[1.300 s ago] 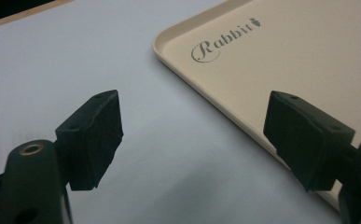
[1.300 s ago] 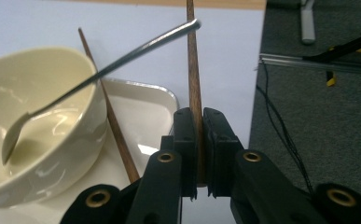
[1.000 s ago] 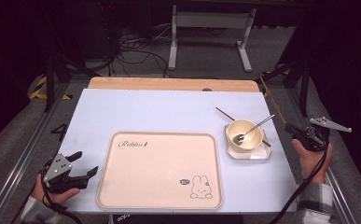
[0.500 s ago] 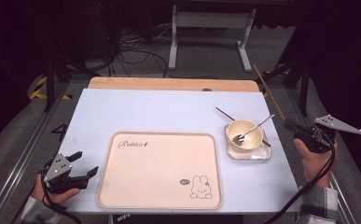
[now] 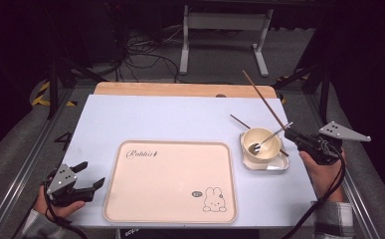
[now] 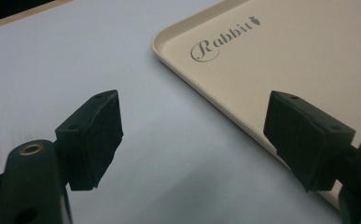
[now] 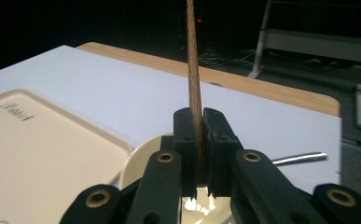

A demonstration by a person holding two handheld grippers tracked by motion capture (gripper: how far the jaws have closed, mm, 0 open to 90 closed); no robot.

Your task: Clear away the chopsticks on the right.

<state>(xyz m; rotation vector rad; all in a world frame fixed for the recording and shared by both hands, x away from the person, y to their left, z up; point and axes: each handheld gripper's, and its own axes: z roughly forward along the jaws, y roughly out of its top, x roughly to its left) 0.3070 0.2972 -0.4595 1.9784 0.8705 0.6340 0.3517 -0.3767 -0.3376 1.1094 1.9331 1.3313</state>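
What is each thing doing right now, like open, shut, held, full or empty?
Left gripper: jaws open, holding nothing.
Right gripper: jaws shut on a chopstick.
Chopstick: held, lifted, slanting up.
Second chopstick: lying on the table.
Bowl: upright, spoon inside.
Spoon: leaning on the bowl's rim.
Tray: flat, empty.

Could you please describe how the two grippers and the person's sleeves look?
Both grippers, left and right, are black, each with two blocky black jaws and brass-coloured rivets at the joints. A grey three-cornered plate with small holes sits on top of each. A black cable trails from the right one. The sleeves are grey plaid.
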